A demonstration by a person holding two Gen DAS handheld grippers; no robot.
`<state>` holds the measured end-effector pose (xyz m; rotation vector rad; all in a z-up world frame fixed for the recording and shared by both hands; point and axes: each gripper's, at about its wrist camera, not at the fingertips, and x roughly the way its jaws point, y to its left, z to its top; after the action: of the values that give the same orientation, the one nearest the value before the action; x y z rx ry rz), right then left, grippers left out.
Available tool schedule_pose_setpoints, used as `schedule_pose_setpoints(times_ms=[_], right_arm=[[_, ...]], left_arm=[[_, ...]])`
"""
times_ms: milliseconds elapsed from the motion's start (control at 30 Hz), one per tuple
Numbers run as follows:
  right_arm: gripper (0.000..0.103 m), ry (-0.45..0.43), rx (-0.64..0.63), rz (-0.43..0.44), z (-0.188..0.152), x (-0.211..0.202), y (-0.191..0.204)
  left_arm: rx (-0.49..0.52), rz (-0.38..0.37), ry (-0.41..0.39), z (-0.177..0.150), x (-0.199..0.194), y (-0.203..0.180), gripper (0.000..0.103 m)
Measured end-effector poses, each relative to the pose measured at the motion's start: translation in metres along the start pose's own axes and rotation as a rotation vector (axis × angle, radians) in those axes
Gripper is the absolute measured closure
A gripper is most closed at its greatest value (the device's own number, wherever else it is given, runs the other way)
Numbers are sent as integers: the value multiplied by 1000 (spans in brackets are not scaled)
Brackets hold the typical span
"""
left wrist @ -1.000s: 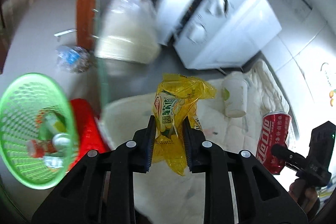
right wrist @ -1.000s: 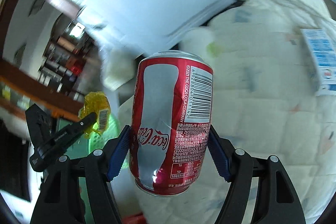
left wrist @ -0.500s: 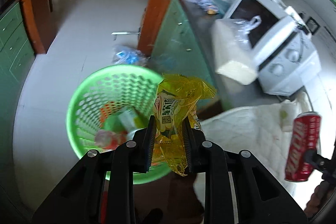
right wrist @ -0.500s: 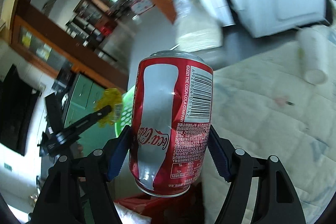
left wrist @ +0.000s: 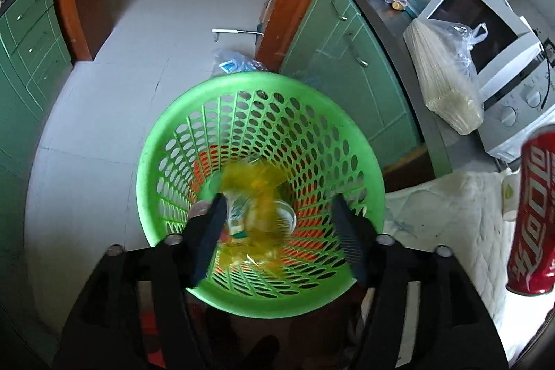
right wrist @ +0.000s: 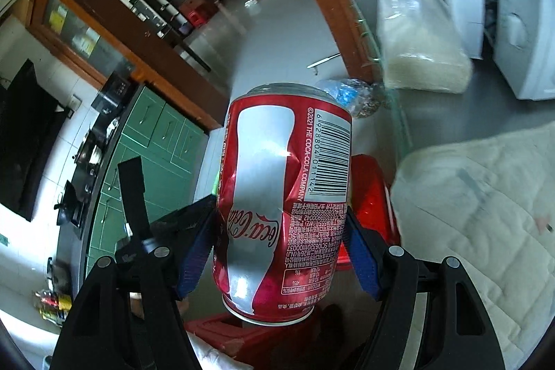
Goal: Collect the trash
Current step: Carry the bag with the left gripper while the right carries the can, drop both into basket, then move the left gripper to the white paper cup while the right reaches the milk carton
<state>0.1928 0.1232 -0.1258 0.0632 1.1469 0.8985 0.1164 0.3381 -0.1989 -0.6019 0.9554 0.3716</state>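
left gripper [left wrist: 277, 224]: jaws just opened, spread wide over basket, nothing pinched
wrapper [left wrist: 255, 196]: yellow, blurred, loose inside basket [left wrist: 166, 141]
basket: green mesh, on floor, other trash at bottom
right gripper [right wrist: 279, 240]: clamped on can [right wrist: 284, 196], upright, dented
floor [left wrist: 145, 33]: pale glossy tile
room: green cabinets [left wrist: 343, 58], microwave [left wrist: 485, 33] on counter, quilted cloth [right wrist: 485, 214] on table

The left gripper [left wrist: 277, 224] now hangs directly over the green perforated plastic basket [left wrist: 166, 141], no longer beside it; its jaws have just been opening, and the crinkled yellow snack wrapper [left wrist: 256, 200], formerly pinched between them, drops blurred into the basket.
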Motion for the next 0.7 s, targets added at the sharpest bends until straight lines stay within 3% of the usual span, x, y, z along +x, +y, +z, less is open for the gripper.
schedule_pose_setpoints(times_ms=[500,700], right_arm=[[34,64,-106,-22,20,76,37],[30,62,-120,-15,18,85,40]], left_arm=[[-76,28,-74,-12,-41,45,29],[-71,42,-93,-13,-51,50,25]])
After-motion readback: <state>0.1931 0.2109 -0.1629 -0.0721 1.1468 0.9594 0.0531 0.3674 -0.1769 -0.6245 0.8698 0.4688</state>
